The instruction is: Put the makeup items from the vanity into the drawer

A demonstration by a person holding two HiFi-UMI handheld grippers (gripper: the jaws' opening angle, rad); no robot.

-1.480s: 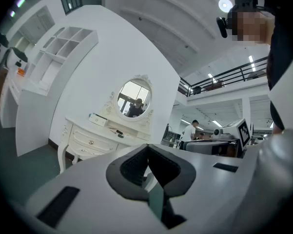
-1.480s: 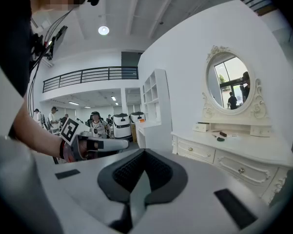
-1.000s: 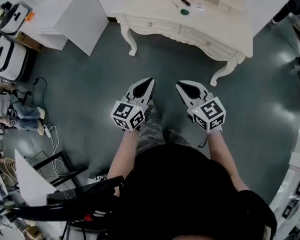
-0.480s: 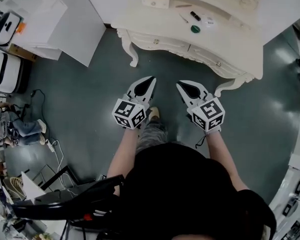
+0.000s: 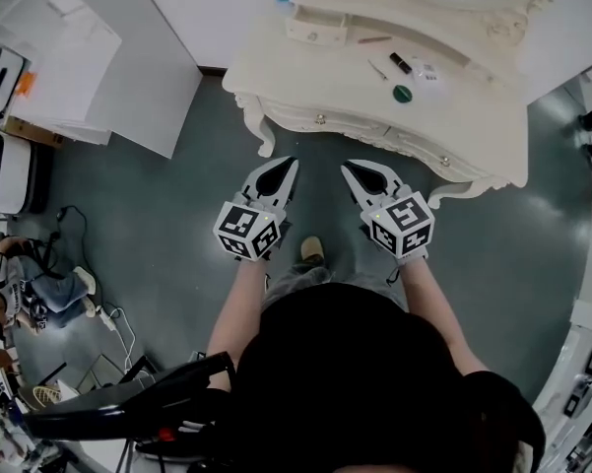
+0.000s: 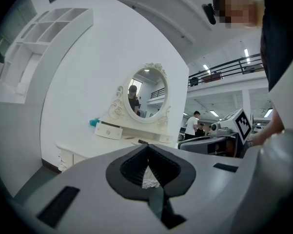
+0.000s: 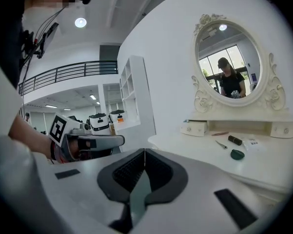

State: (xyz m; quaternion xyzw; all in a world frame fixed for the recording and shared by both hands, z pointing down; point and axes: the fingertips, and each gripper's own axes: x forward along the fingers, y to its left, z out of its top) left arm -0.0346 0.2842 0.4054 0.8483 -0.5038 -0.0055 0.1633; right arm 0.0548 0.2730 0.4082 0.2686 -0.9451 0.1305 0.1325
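Your left hand-held gripper (image 5: 288, 168) and right hand-held gripper (image 5: 353, 171): jaws together, empty, short of the cream carved desk (image 5: 305, 77). Task not begun. At 1 o'clock on its top lie the dark green round compact (image 5: 402, 94), black tube (image 5: 400, 63) and thin stick (image 5: 376, 69). The front drawers (image 5: 320, 119) look closed.

Your head camera looks steeply down over your left tool (image 5: 292, 163) and right tool (image 5: 346, 167) onto the nearby vanity surface (image 5: 473, 116). Each tool camera faces along its jaws, both sharing that surface and its mirror (image 7: 230, 65).
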